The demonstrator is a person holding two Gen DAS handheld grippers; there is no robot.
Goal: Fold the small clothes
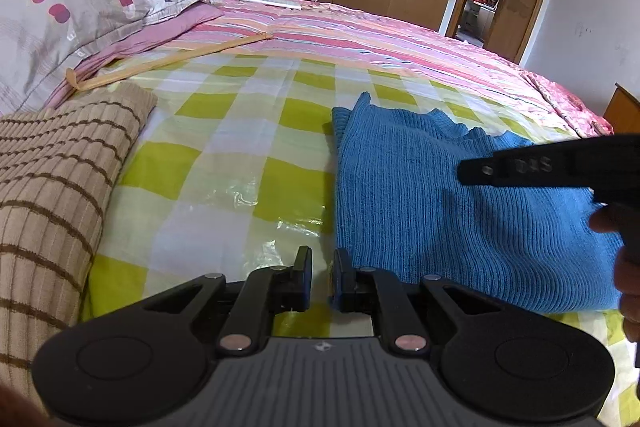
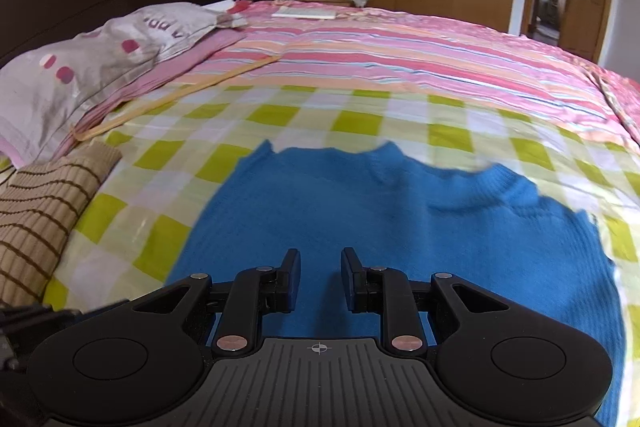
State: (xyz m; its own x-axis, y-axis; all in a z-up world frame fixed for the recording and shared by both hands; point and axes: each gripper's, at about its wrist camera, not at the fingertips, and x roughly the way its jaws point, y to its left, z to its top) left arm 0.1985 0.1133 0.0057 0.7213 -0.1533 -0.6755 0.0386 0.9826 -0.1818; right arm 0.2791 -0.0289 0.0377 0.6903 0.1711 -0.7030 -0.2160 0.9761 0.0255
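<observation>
**Blue knit spread on the checked cloth, both claws empty**

In the left wrist view the left claw (image 1: 320,277) is seen nearest, its jaws drawn almost together with only a narrow gap and nothing caught between them; it is held over the green-and-white checked cloth (image 1: 224,163), just beside the left edge of the blue sweater (image 1: 440,211). In the right wrist view the right claw (image 2: 320,279) is held above the sweater, jaws slightly parted and nothing gripped. The sweater is laid flat on the cloth, neckline away from the cameras. A folded beige striped garment (image 1: 52,179) is seen to the left, apart from it; further off lie a wooden stick (image 1: 172,61), a pillow (image 1: 80,15) and the pink striped bedspread (image 1: 380,39).
</observation>
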